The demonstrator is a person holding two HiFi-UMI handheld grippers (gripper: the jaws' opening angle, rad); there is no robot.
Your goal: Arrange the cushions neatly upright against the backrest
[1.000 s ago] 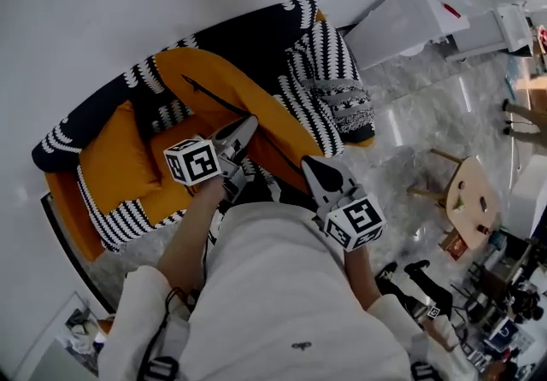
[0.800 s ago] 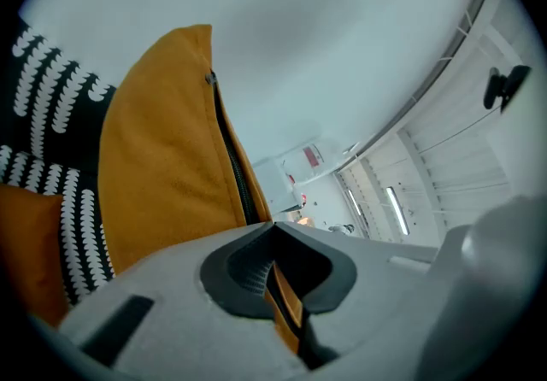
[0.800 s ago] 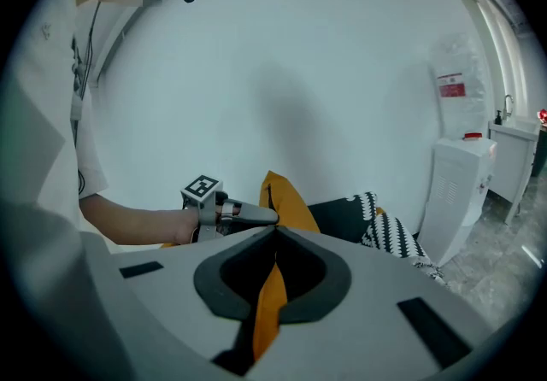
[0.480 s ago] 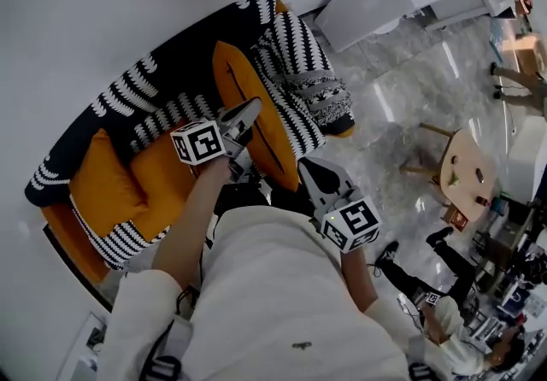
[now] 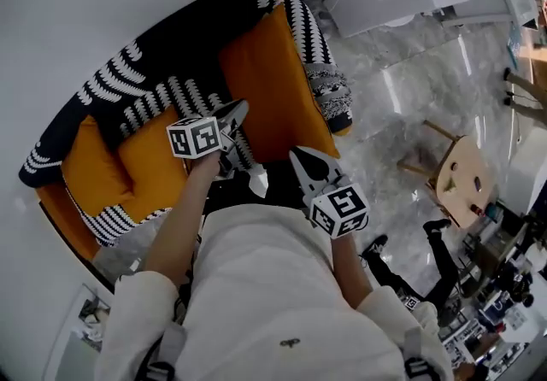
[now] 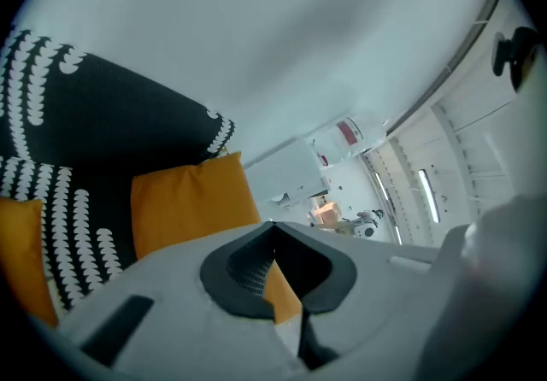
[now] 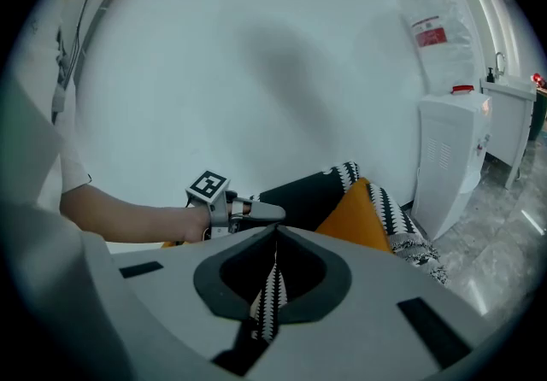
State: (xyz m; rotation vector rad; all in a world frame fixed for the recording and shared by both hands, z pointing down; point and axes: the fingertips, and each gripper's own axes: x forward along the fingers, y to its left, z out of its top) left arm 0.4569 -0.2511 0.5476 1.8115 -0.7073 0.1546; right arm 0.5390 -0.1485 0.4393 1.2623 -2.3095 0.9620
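Cushions sit on the black-and-white sofa (image 5: pixel 128 84): the large orange cushion (image 5: pixel 269 80) leans on the backrest at the sofa's 1 o'clock end, and two smaller orange cushions (image 5: pixel 102 167) lie at its 8 o'clock end. The left tongs (image 5: pixel 237 108) are clenched on the large orange cushion's orange lower edge at 7 o'clock. The right tongs (image 5: pixel 297 155) are clenched on its patterned edge at 6 o'clock.

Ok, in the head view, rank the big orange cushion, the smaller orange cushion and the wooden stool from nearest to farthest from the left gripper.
1. Big orange cushion: centre of the view, pinched in the shut left gripper.
2. Smaller orange cushion: far left of the view.
3. Wooden stool: far right, well away from both cushions.
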